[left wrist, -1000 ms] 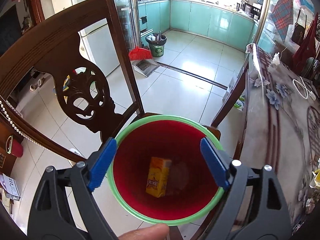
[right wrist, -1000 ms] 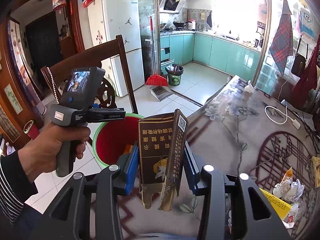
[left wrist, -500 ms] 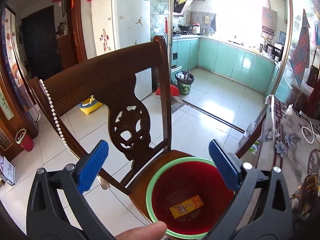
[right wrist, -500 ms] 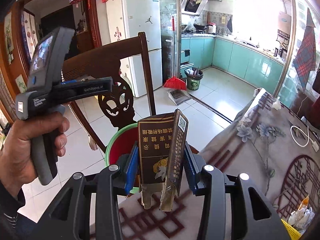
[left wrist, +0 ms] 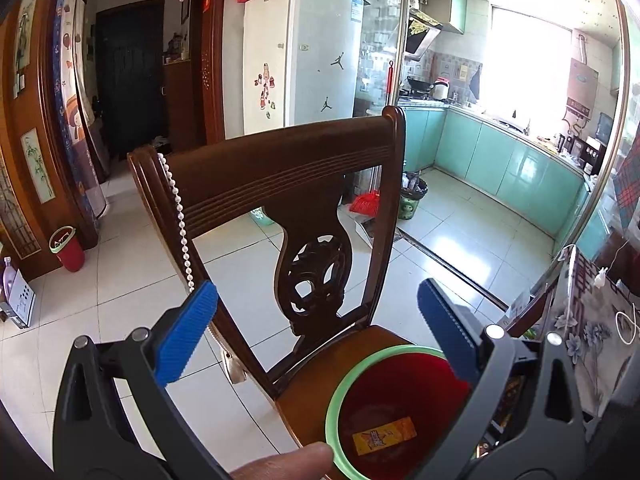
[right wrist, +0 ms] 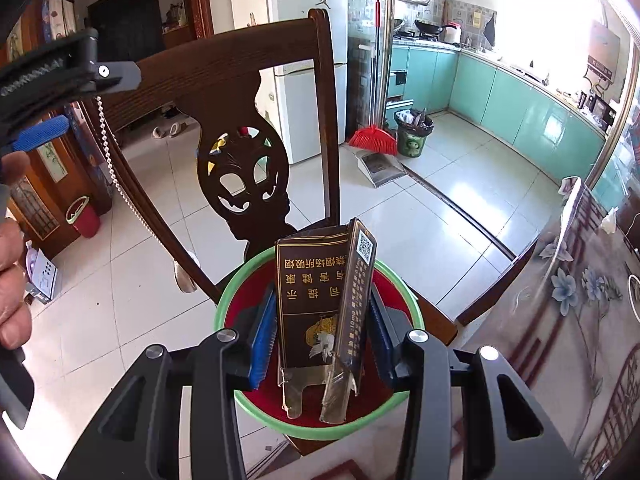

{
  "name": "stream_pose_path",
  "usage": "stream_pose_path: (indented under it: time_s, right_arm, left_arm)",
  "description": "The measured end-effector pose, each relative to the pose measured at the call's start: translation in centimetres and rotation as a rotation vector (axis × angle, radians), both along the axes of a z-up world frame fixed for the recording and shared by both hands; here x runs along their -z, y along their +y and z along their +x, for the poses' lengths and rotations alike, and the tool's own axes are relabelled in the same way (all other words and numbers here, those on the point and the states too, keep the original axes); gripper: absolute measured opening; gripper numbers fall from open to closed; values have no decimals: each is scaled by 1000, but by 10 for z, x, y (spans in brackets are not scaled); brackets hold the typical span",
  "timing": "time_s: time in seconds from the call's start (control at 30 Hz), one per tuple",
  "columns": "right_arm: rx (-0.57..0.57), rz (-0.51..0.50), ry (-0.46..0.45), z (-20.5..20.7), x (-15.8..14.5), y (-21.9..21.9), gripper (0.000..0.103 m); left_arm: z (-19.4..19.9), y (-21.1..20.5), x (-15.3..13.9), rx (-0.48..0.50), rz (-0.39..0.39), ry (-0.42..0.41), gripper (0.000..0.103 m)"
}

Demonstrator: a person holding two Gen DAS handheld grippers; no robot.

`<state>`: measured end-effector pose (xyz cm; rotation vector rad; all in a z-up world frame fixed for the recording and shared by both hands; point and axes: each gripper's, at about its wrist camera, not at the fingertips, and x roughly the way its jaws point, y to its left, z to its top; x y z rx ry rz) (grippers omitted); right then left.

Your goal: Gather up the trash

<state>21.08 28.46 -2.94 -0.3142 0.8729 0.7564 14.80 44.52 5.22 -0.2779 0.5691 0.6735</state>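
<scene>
The right gripper (right wrist: 322,326) holds a flattened dark cigarette pack (right wrist: 320,300) upright between its blue fingers (right wrist: 262,340), directly above the open mouth of a red bin (right wrist: 240,308) with a green rim. The pack's torn lower flaps hang down inside the rim, a position that appears chosen so the carton will fall straight in once the fingers part. The bin stands on the seat of a carved wooden chair (right wrist: 240,56), drawn up at the table (right wrist: 580,320) edge, seemingly to keep it within easy reach of the litter. The left gripper (left wrist: 318,332) hangs beside the chair with its fingers (left wrist: 186,336) spread wide and nothing between them; it appears to be standing clear so the drop is unobstructed. Seen from the left wrist, an orange packet (left wrist: 384,436) already lies flat on the bin's floor, so at least one piece of trash is in. The bin sits toward the front of the seat, close to the table's near corner. The release looks like the step in hand. The main risk, by this view, is the tall pack catching on the rim and tipping out onto the tiled floor (right wrist: 400,220).
</scene>
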Motion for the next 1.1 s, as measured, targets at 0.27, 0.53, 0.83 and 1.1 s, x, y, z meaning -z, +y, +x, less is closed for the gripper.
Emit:
stream_pose_path:
  time_s: [0.27, 0.53, 0.83, 1.1]
  right_arm:
    - [41, -2, 4, 2, 8, 4, 80]
    - [78, 53, -54, -18, -29, -31, 93]
    - [153, 79, -127, -64, -71, -113, 96]
    - [270, 110, -193, -110, -108, -211, 96]
  left_arm:
    - [-1, -5, -4, 9, 12, -17, 98]
    - [-3, -10, -11, 15, 16, -40, 98]
    - [-9, -55, -37, 114, 69, -86, 98]
    - [-8, -126, -58, 302, 53, -102, 98]
